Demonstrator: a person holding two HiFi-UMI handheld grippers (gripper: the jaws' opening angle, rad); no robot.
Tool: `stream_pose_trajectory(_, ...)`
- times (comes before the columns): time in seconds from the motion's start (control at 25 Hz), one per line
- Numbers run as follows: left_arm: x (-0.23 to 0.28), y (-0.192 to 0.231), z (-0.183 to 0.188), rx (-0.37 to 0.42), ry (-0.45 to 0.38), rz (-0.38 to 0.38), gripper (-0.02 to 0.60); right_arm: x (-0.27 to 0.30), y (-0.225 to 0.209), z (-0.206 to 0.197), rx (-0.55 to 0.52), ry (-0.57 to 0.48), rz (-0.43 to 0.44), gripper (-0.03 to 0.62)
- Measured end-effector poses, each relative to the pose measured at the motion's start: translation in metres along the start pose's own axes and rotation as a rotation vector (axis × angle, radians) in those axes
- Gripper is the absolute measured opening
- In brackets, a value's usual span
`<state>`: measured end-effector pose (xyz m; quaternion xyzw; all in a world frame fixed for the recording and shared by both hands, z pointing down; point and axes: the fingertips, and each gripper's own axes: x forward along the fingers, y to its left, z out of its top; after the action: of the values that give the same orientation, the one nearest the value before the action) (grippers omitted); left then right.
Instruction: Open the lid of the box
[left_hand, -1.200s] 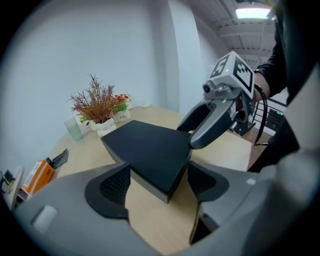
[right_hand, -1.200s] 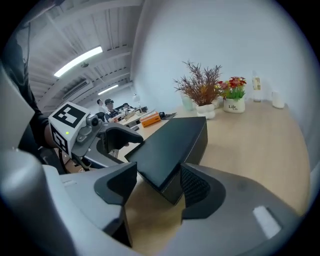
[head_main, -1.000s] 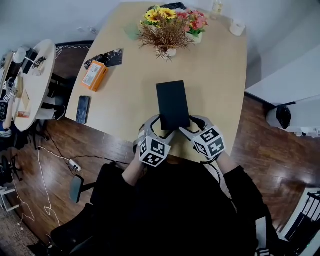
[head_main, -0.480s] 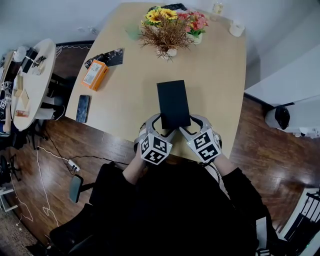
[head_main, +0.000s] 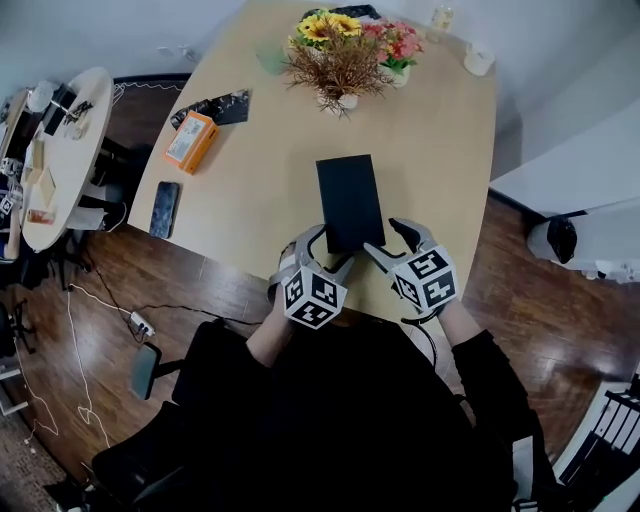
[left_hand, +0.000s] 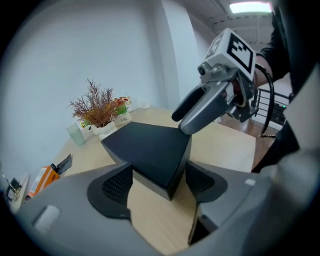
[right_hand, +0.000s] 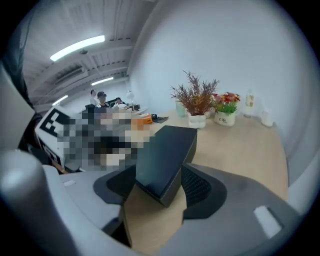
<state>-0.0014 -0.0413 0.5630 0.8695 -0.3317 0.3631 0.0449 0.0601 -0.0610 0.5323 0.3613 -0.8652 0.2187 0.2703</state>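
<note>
The right tongs (head_main: 381, 236) have just spread wider and drawn slightly back from the black box (head_main: 350, 200). Its near right corner stands between their jaws, with the outer jaw clear of it. At the left edge of the table (head_main: 250, 190) lie a phone (head_main: 164, 208) and an orange packet (head_main: 189, 143). The left tongs (head_main: 333, 247) are clamped on the box's near left corner. The box lies flat by the table's near edge, lid still closed. Flowers (head_main: 340, 55) stand at the far end.
</note>
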Motion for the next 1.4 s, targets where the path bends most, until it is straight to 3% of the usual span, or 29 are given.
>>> stream_pose_trajectory(0.12,0.004,0.001,0.001,0.021,0.005,0.025,0.321,0.010,-0.003,0.000,0.144,0.016,-0.006,0.267)
stream_pose_trajectory(0.2,0.004,0.001,0.002,0.024,0.004,0.032,0.321,0.017,-0.003,-0.003,0.183,0.039,-0.026,0.267)
stream_pose_trajectory(0.48,0.005,0.003,0.003,-0.011,-0.015,0.045,0.321,0.022,-0.001,-0.007,0.037,0.082,-0.122,0.235)
stream_pose_trajectory(0.92,0.005,0.002,0.004,-0.012,-0.010,0.037,0.321,0.019,0.002,-0.004,-0.067,0.062,-0.165,0.225)
stream_pose_trajectory(1.0,0.005,0.001,0.004,-0.008,-0.012,0.035,0.321,0.020,0.007,-0.003,-0.140,0.070,-0.169,0.221)
stream_pose_trajectory(1.08,0.006,-0.001,0.005,-0.001,-0.013,0.031,0.319,0.021,0.017,-0.003,-0.294,0.079,-0.205,0.001)
stream_pose_trajectory(1.12,0.006,-0.002,0.005,-0.002,-0.012,0.029,0.319,0.021,0.019,-0.002,-0.340,0.071,-0.231,0.000)
stream_pose_trajectory(1.16,0.006,-0.003,0.005,-0.010,-0.014,0.025,0.318,0.021,0.018,-0.002,-0.326,0.056,-0.243,0.025)
stream_pose_trajectory(1.28,0.003,-0.002,0.007,-0.053,-0.028,0.015,0.318,0.013,0.001,0.001,-0.088,0.004,-0.209,0.134)
stream_pose_trajectory(1.4,0.002,0.002,0.007,-0.059,-0.034,0.021,0.318,0.004,-0.013,0.004,0.107,-0.021,-0.169,0.187)
